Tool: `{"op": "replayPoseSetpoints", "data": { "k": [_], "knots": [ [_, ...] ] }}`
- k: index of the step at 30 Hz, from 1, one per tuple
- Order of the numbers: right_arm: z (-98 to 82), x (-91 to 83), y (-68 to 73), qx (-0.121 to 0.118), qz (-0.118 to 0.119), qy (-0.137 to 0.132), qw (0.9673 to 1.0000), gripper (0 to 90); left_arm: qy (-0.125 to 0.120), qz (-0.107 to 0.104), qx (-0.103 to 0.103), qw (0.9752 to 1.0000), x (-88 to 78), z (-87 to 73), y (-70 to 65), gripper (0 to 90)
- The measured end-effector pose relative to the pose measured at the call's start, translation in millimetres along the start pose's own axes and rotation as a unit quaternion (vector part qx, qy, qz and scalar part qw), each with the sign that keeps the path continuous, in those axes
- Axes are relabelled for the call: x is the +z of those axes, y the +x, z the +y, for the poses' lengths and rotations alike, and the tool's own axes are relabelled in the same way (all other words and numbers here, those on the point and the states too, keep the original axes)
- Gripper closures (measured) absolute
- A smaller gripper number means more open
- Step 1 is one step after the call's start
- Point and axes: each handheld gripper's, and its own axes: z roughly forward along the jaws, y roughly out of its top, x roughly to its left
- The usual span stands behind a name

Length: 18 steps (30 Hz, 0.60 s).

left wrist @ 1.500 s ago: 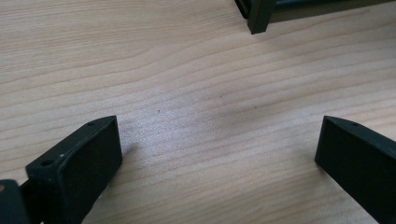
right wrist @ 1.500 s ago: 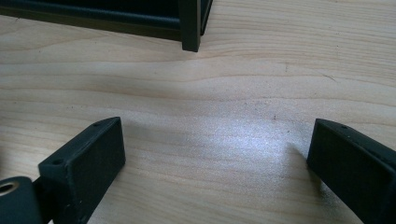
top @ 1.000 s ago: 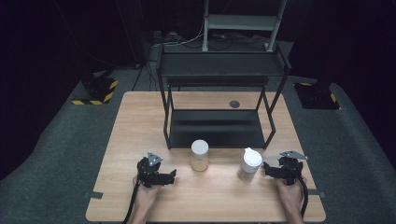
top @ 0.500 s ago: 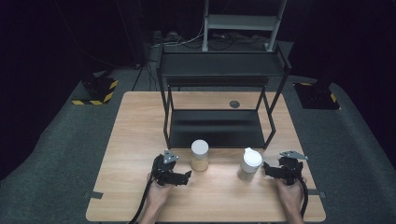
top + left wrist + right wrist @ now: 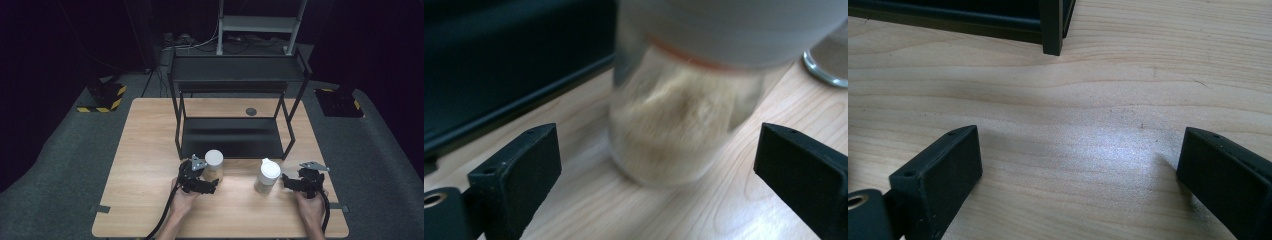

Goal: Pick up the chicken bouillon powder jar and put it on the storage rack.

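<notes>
Progress was at its very start, as I judged it: nothing had been lifted or shifted, and the work in hand looked like a first grasp on a jar. The left hand-held gripper (image 5: 210,185) was at the near side of the jar with the flat white lid (image 5: 214,165), which stood upright on the desk (image 5: 145,150) just in front of the black shelf rack (image 5: 235,80). In the left gripper view that jar (image 5: 679,110), clear glass part filled with a pale beige powder, sat between the two black jaws with bare wood showing on either side of it. The jaws had just been closing, yet they were apart and neither pad touched the glass, so no grip was made.

The right hand-held gripper (image 5: 288,182) rested low on the desk just beside the second jar (image 5: 267,175), a white-capped one that also stood upright near the front edge of the rack. In the right gripper view the right hand-held gripper (image 5: 1078,165) had its jaws wide apart over plain wood, with one leg of the rack (image 5: 1052,27) ahead and nothing between them.

Left to do, by my reading, was nearly everything: closing on the first jar, lifting it, and carrying it wherever it was meant to go, perhaps onto the rack, though the pictures did not settle that. The second jar was untouched.
</notes>
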Motion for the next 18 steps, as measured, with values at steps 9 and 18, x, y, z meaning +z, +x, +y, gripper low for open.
{"op": "replayPoseSetpoints", "data": {
  "k": [9, 18],
  "knots": [
    [-0.3, -0.3, 0.2, 0.0, 0.0, -0.001, 1.0, 3.9, -0.014, 0.009, 0.001, 0.9999, 9.9, 11.4, -11.2, 10.4],
    [-0.4, -0.3, 0.2, 0.0, 0.0, -0.001, 1.0, 3.9, -0.02, 0.016, -0.005, 0.9996, 15.2, 12.6, -12.6, 22.3]
  ]
}}
